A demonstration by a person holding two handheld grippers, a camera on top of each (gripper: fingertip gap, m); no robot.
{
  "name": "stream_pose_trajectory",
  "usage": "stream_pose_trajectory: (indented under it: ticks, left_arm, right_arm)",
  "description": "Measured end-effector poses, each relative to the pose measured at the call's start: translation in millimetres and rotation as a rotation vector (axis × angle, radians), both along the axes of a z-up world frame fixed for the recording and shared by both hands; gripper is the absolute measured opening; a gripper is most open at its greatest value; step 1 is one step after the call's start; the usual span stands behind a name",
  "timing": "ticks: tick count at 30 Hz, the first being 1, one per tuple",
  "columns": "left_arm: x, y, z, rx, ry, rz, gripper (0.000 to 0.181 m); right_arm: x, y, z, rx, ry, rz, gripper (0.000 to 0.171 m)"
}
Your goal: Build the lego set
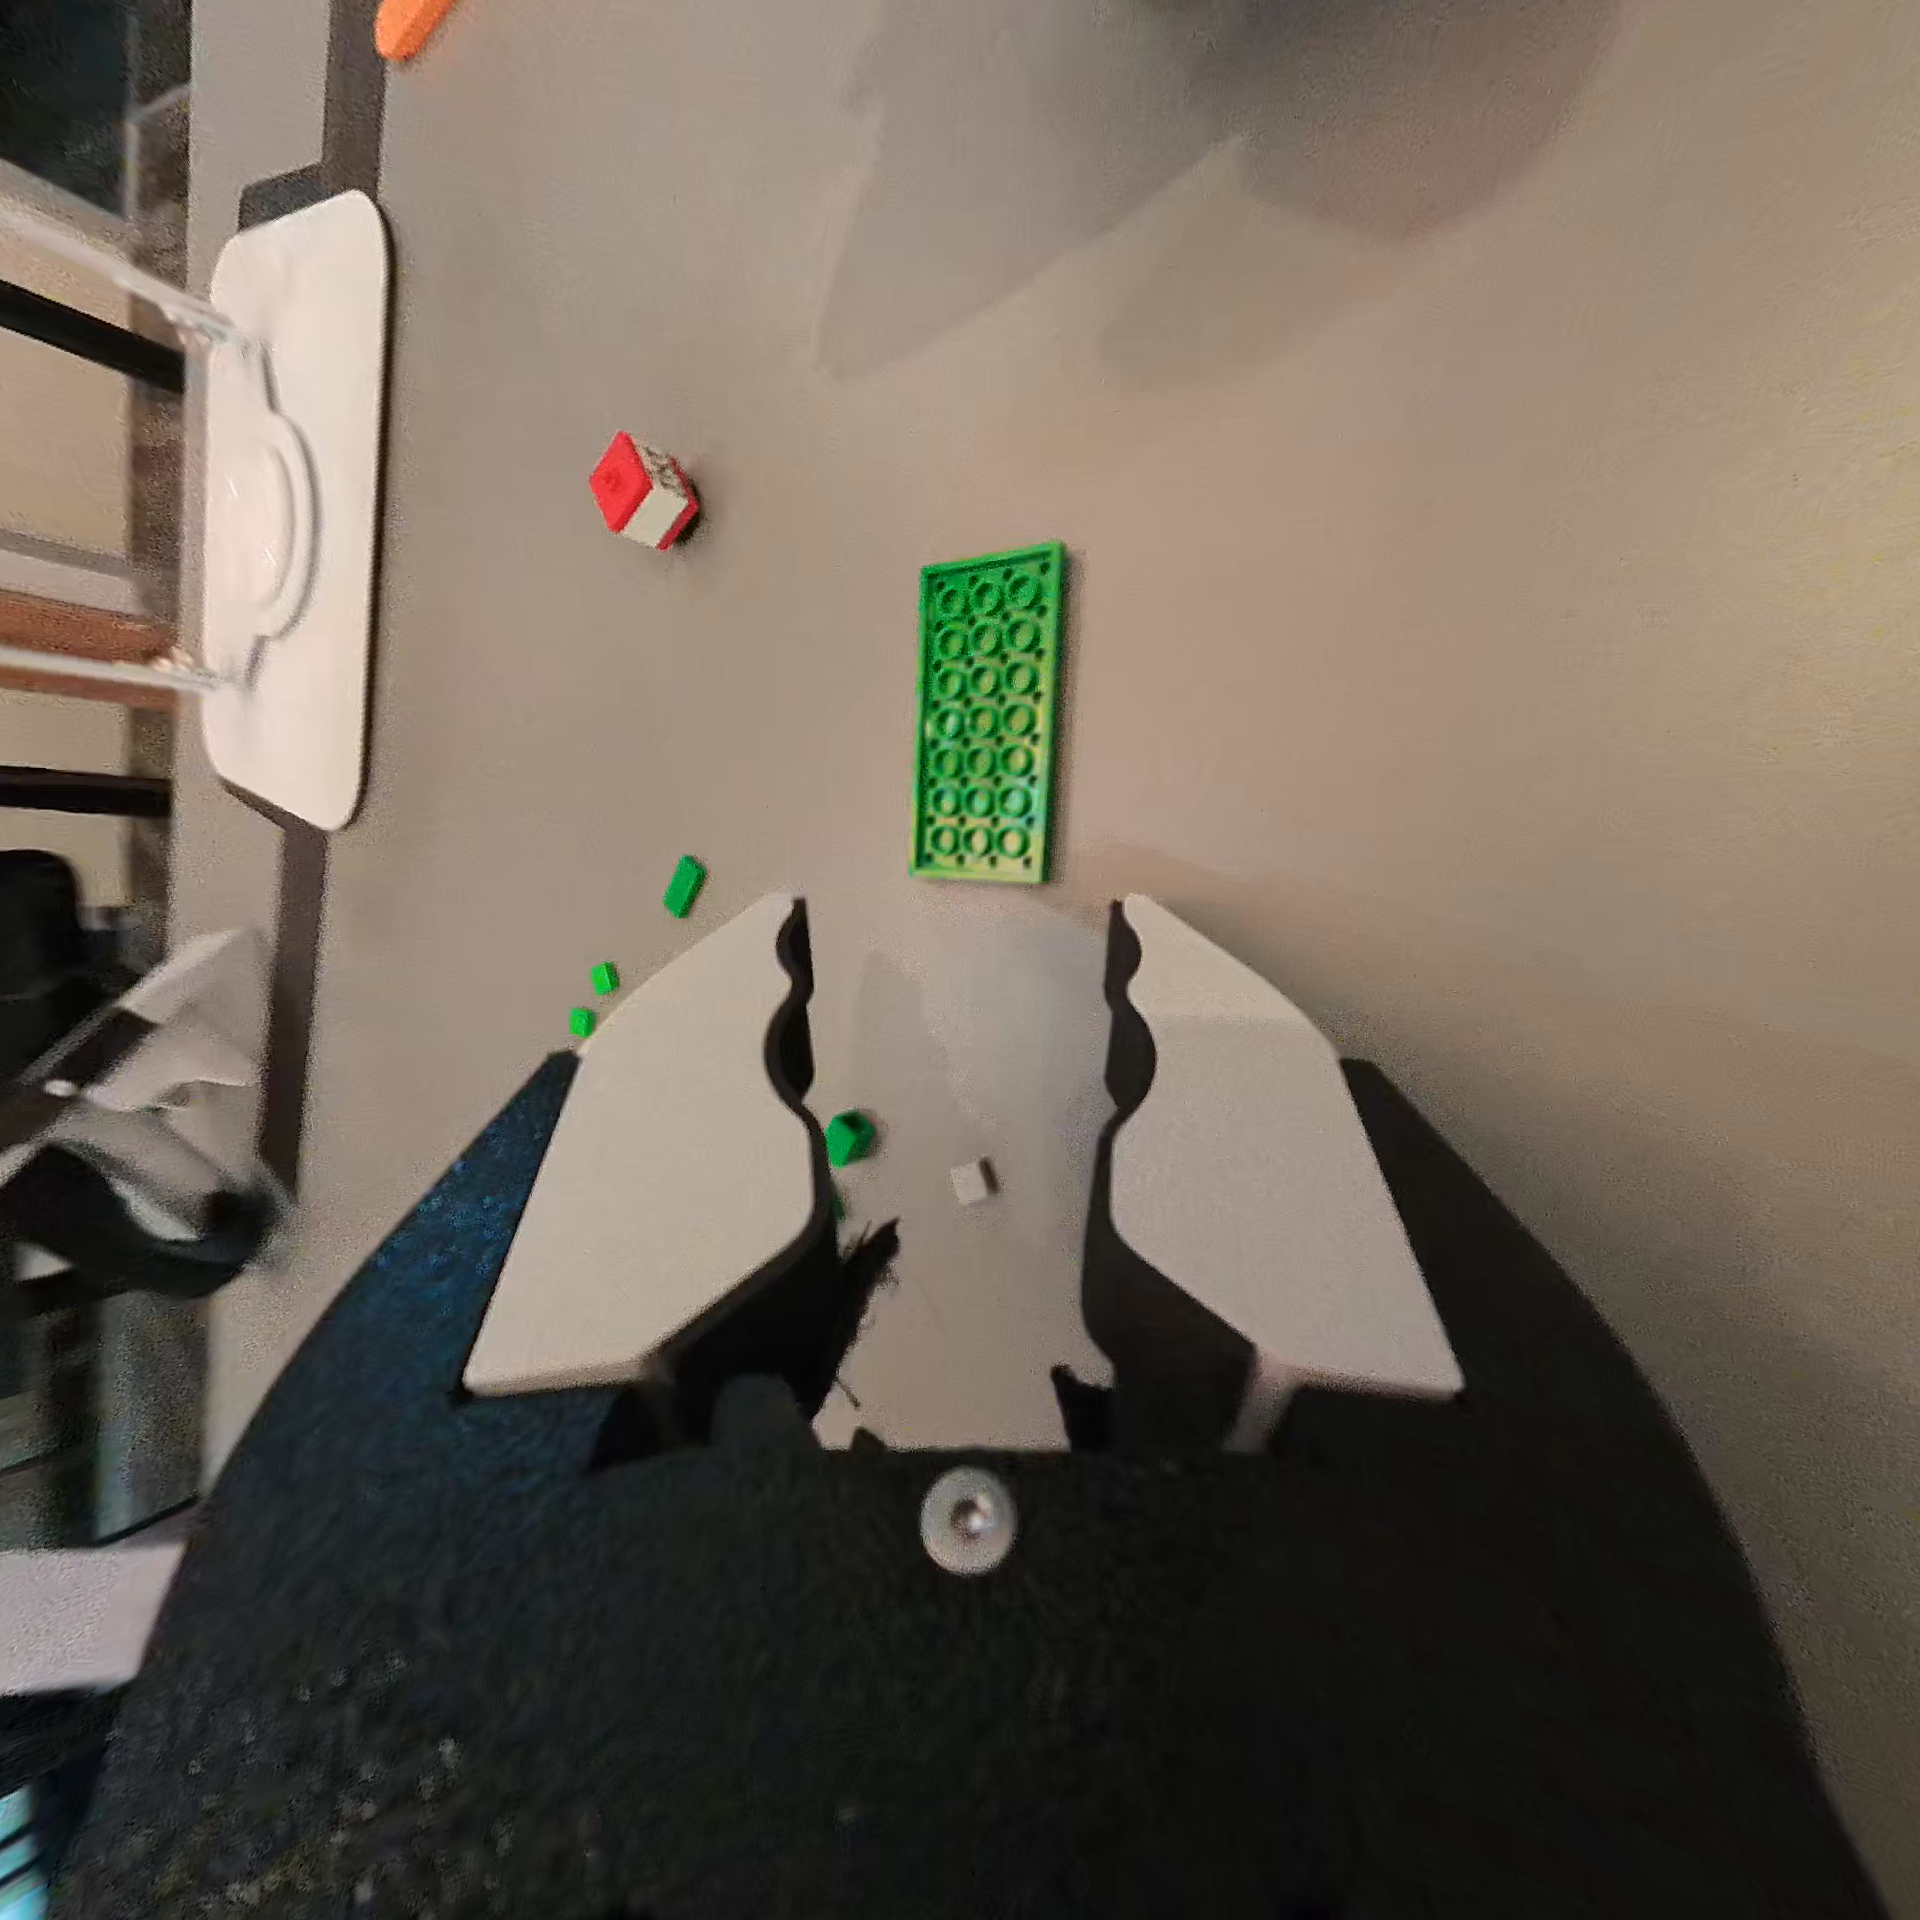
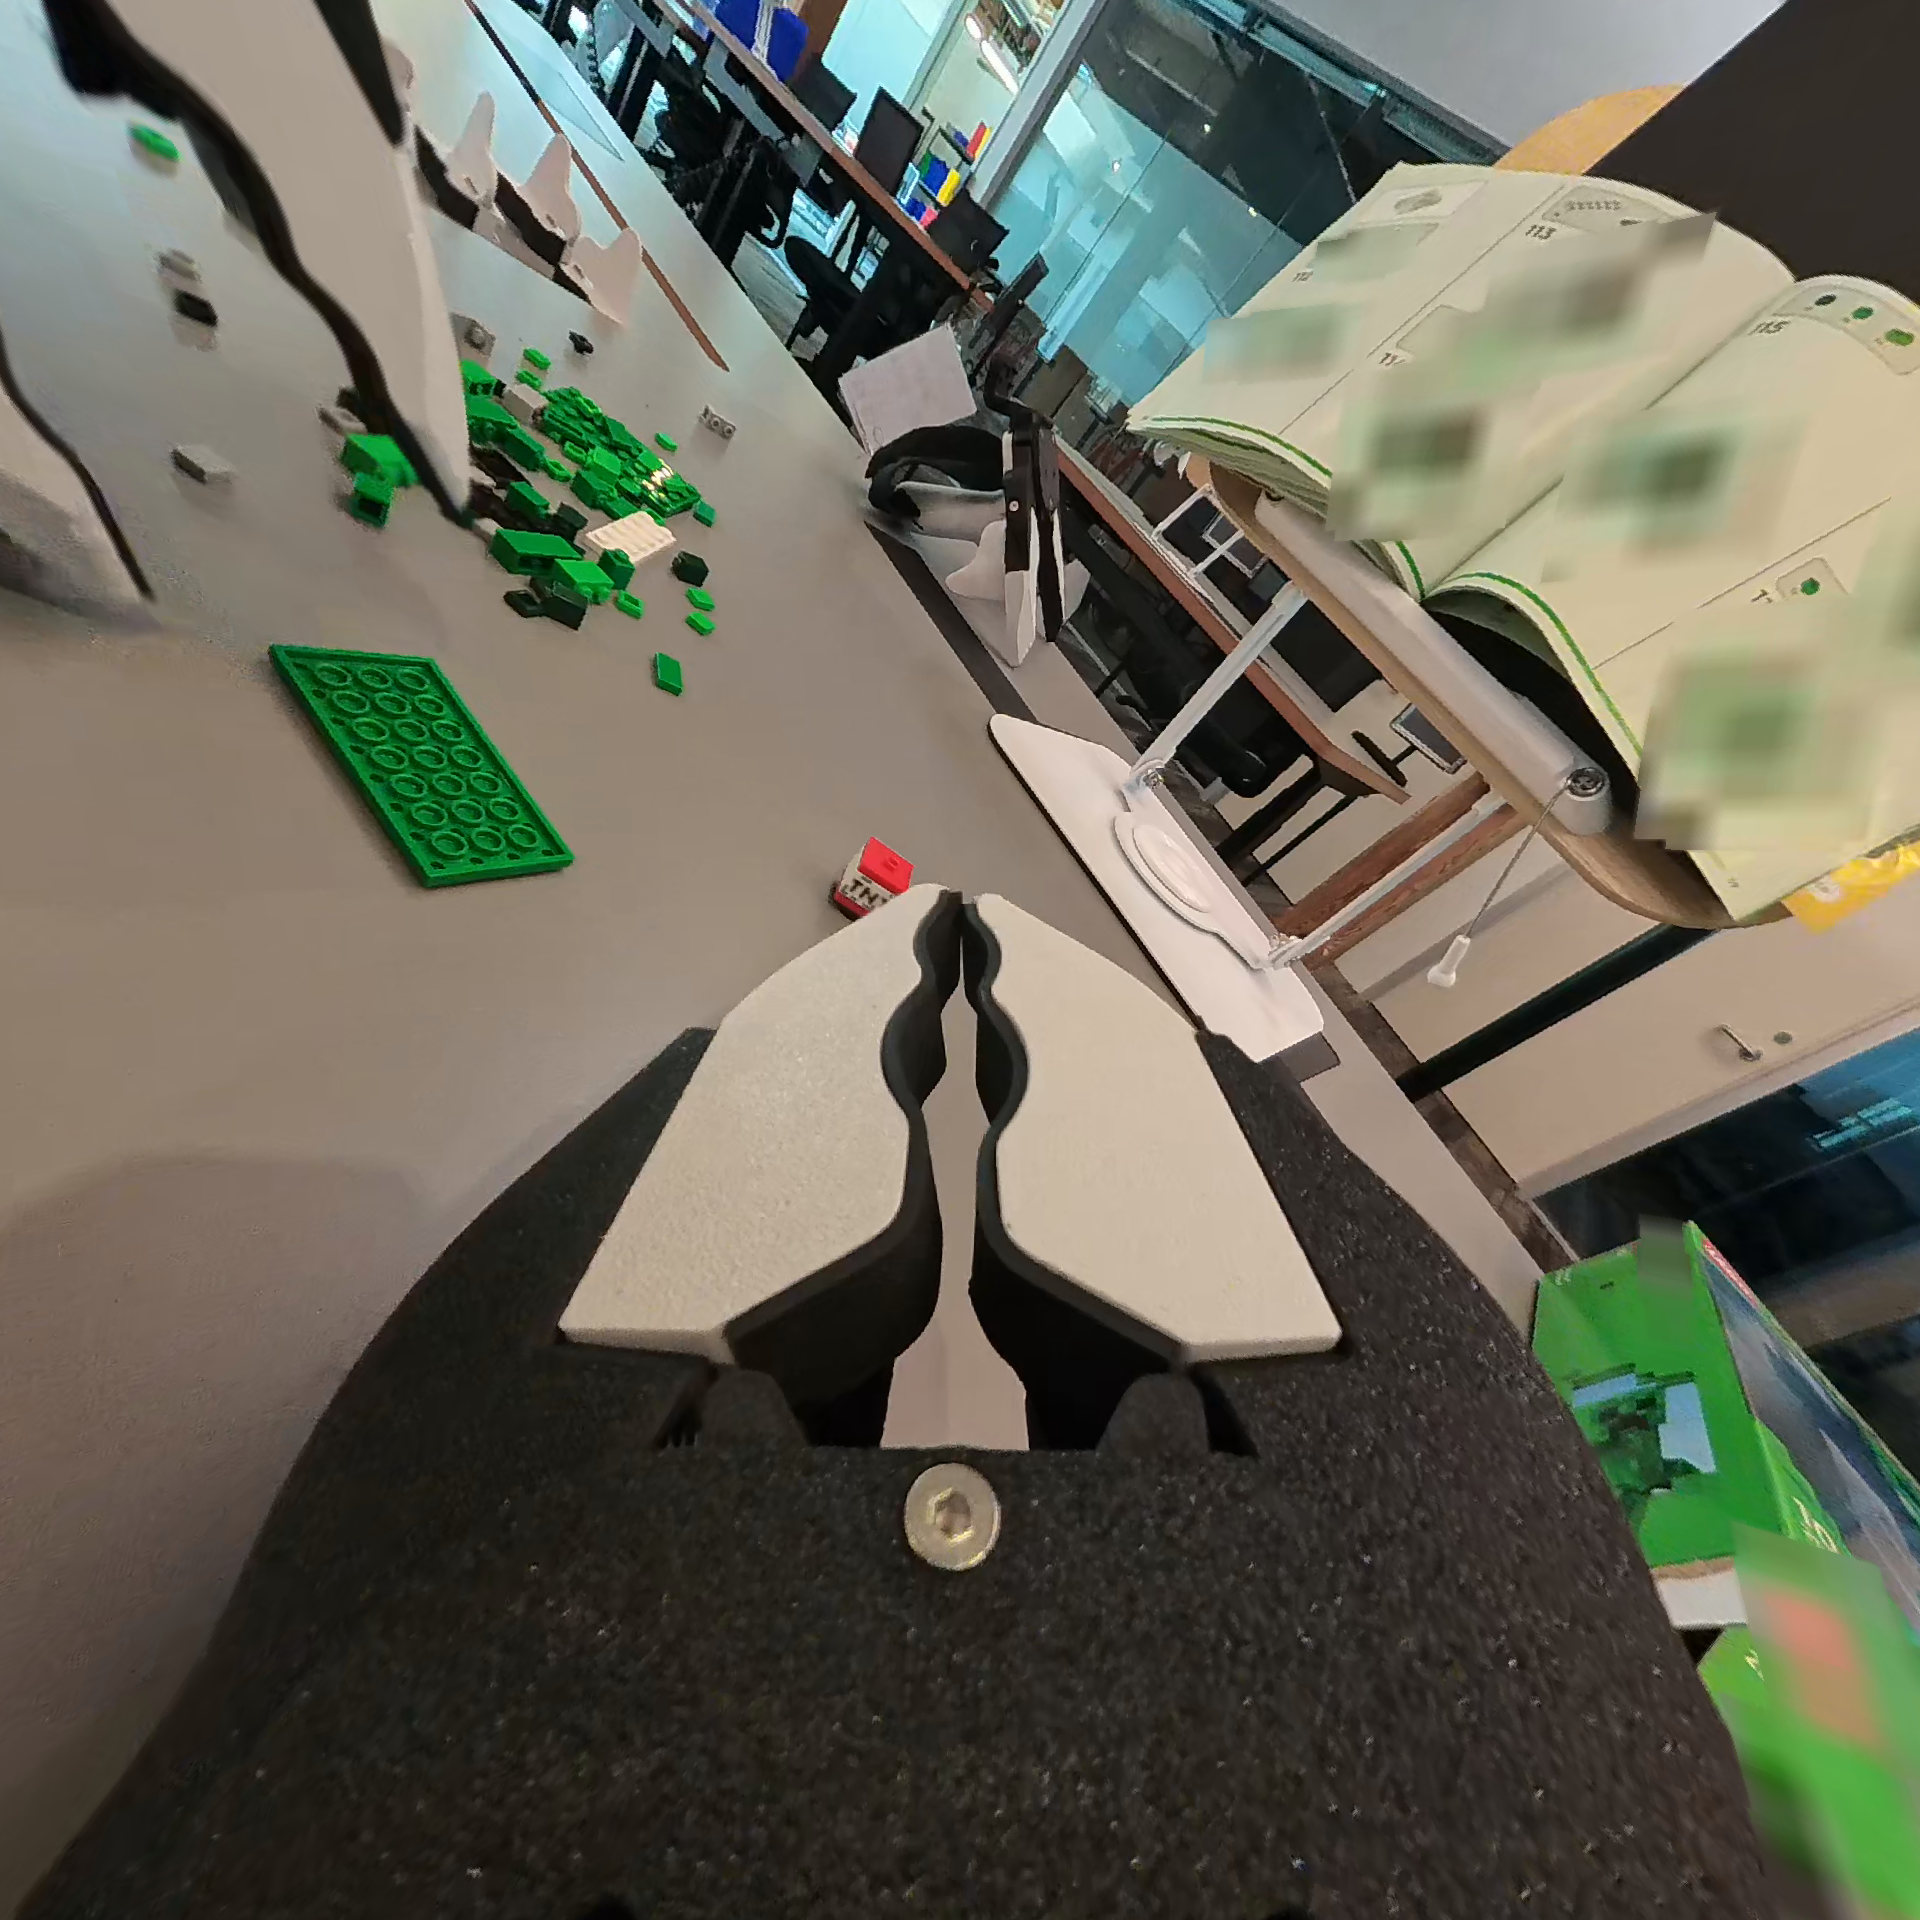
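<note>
A green flat plate (image 1: 989, 712) lies underside up on the grey table, just beyond my left gripper (image 1: 956, 914), which is open and empty above the table. A small green brick (image 1: 850, 1135) and a small grey piece (image 1: 972, 1181) lie between its fingers. A red and white cube brick (image 1: 644, 488) lies to the left. In the right wrist view the plate (image 2: 416, 764) lies at left, and the cube (image 2: 871, 878) sits just beyond my right gripper (image 2: 958, 906), which is shut and empty. A heap of green pieces (image 2: 566, 468) lies farther back, partly hidden by the left gripper's finger (image 2: 343, 239).
An open instruction booklet (image 2: 1558, 416) rests on a stand with a white base (image 2: 1153, 862) at the table's edge. A green set box (image 2: 1714, 1403) stands at right. Loose green pieces (image 1: 684, 885) lie left of my left gripper. Spare grippers (image 2: 1023, 561) sit by the table edge.
</note>
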State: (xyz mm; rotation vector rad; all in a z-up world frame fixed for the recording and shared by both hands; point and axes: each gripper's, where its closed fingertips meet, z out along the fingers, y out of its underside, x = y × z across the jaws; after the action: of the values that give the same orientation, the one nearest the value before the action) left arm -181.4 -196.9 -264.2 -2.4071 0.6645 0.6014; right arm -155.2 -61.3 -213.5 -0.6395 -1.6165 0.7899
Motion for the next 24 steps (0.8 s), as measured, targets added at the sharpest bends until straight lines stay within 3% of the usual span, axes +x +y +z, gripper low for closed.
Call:
stream_pose_trajectory:
  ticks: [4,9,12,19,24]
  left_arm:
    - [-23,-15,27,0.174,-0.181,0.055,0.055]
    - [-95,-41,64,0.566,-0.275,0.175,0.048]
    - [-130,-59,70,0.711,-0.322,0.247,0.040]
    - [-164,-85,79,0.798,-0.399,0.331,0.039]
    - [-168,-93,62,0.656,-0.401,0.329,0.044]
  right_arm:
    - [1,3,2,-0.017,0.011,-0.009,0.000]
    - [1,3,5,-0.046,0.019,-0.001,0.000]
    - [1,5,6,-0.061,0.028,-0.004,0.000]
    - [1,13,13,-0.132,0.064,-0.030,0.000]
    - [1,17,17,-0.177,0.079,-0.047,0.000]
